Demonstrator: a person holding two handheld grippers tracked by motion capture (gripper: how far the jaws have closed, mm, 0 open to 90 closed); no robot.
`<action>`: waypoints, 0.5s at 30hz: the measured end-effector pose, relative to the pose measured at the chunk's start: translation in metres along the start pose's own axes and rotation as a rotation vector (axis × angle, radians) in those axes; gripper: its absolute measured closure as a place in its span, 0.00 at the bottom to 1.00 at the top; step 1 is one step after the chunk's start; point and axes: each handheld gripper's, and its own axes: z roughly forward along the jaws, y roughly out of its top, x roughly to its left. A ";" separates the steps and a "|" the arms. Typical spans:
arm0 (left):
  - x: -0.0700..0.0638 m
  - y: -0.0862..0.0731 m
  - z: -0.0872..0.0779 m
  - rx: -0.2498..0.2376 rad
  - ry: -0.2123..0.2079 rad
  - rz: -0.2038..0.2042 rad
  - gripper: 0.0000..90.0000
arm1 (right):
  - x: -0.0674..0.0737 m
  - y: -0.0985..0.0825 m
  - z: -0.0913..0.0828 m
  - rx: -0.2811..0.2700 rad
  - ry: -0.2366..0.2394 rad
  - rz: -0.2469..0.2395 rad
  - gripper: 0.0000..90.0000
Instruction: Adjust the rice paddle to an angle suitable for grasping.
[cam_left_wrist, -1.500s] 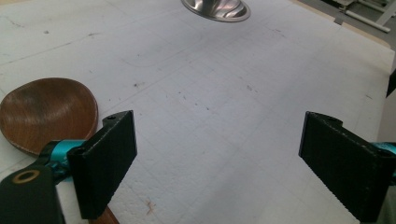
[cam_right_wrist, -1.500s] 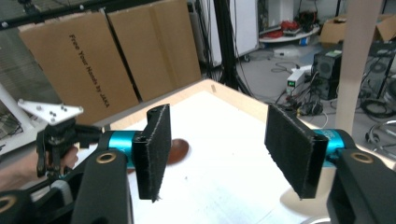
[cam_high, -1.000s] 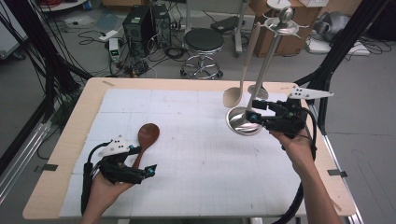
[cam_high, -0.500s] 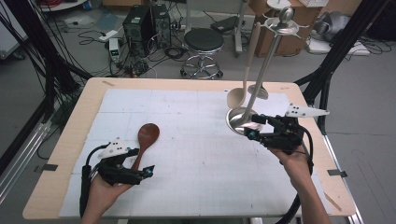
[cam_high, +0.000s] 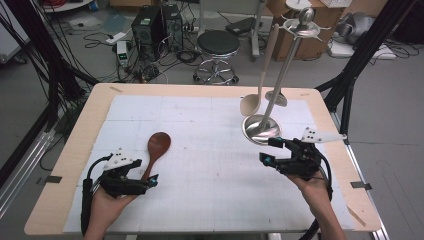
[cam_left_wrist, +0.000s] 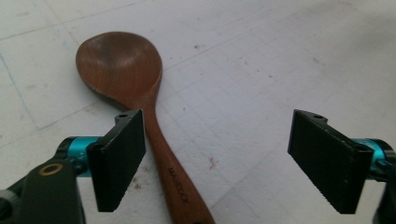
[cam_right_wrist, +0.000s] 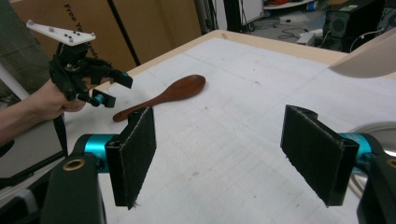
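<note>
So nearest the person, the left gripper (cam_high: 150, 181) sits low over the bench (cam_high: 75, 150) with its jaws apart. They've just been closing a bit, and the brown spoon's (cam_left_wrist: 122, 70) handle runs between them, right beside one pad, but nothing is clamped on it. In the left gripper view the spoon lies flat on the white mat (cam_high: 200, 150), bowl up and pointing away from the gripper, handle coming back toward the camera.

Over on the other side, the right gripper (cam_high: 268, 151) hovers above the mat, jaws apart with nothing between them, just bare mat showing in the gap.

Just beyond the right gripper is a metal stand (cam_high: 262, 129) with a round base on the mat and a tall pole. A pale spoon (cam_high: 251, 102) hangs from its top, bowl down near the base.

Past the bench edge there's a black stool (cam_high: 216, 44) on the floor.
</note>
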 end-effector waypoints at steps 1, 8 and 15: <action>0.001 -0.001 0.001 -0.002 0.011 -0.007 0.24 | 0.000 -0.002 0.000 0.004 -0.004 0.000 0.29; 0.007 -0.006 0.005 0.005 0.050 -0.024 0.31 | 0.003 -0.014 0.001 0.002 -0.009 0.013 0.27; 0.008 -0.009 0.011 0.035 0.074 -0.024 0.37 | 0.006 -0.023 0.001 0.007 -0.014 0.009 0.27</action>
